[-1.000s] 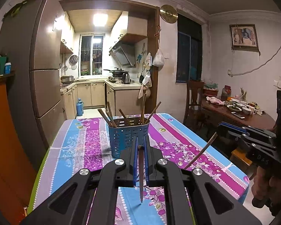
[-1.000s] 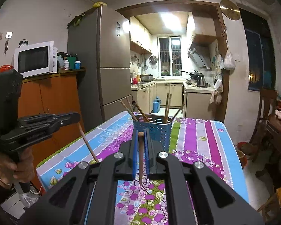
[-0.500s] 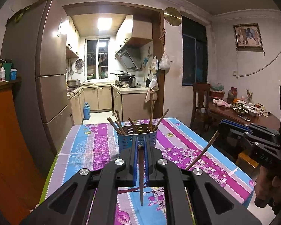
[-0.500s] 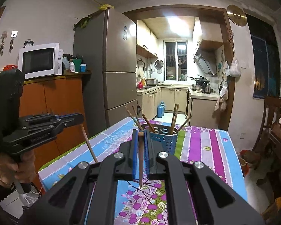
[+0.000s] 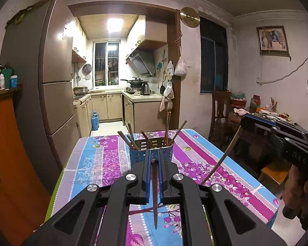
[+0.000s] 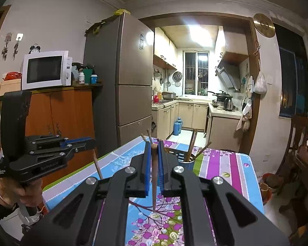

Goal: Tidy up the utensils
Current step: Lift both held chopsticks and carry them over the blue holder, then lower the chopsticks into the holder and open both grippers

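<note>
Table (image 5: 96, 164) edge near; both grippers (image 5: 154, 164) (image 6: 153, 153) clamp chopsticks (image 5: 155, 192) (image 6: 154, 176).

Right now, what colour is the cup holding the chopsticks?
Blue. The cup with little holes shows best from the left wrist camera.

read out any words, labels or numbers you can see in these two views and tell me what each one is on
"DAS": on the black body of the right gripper, left wrist view; more letters may be cut off.
White print on the left gripper body: too small and blurred to read.
Labels on the bottles beside the microwave: unreadable.
Sticker on the fridge door: unreadable.
Nothing else reads.
</note>
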`<state>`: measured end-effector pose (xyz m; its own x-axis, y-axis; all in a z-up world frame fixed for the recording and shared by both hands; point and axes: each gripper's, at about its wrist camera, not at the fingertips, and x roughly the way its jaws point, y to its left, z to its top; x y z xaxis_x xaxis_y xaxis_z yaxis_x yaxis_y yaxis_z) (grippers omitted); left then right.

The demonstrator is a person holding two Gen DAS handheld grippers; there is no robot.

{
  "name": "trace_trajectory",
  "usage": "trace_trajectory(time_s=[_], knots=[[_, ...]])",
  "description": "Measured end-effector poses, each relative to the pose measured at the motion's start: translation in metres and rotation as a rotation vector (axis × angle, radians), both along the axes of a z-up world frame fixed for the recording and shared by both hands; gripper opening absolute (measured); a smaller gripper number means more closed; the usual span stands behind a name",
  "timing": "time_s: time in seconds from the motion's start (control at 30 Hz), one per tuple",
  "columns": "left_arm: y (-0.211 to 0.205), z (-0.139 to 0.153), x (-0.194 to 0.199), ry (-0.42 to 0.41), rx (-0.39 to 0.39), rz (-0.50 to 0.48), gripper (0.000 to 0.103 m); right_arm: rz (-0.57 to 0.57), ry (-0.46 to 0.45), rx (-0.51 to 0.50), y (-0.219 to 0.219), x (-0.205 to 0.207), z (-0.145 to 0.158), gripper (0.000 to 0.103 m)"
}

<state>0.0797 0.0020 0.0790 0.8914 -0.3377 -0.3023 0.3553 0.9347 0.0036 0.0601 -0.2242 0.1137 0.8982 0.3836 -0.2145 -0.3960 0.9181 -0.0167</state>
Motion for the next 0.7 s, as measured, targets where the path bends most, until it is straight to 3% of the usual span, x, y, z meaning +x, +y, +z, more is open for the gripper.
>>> trace_trajectory(time_s=[0.17, 0.37, 0.53, 0.7], knots=[[-0.004, 0.016, 0.016, -0.008, -0.011, -0.028, 0.007, -0.017, 0.003, 0.004, -0.003, 0.014, 0.011, 0.005], [-0.015, 0.067, 0.052, -0.073, -0.025, -0.046, 0.007, -0.04, -0.067, 0.036, -0.007, 0.034, 0.057, 0.005], [-0.024, 0.115, 0.1, -0.17, -0.048, -0.002, 0.008, -0.066, -0.124, 0.05, -0.005, 0.069, 0.088, 0.005], [-0.033, 0.131, 0.161, -0.207, -0.068, 0.049, 0.007, -0.102, -0.137, 0.078, -0.001, 0.124, 0.093, 0.005]])
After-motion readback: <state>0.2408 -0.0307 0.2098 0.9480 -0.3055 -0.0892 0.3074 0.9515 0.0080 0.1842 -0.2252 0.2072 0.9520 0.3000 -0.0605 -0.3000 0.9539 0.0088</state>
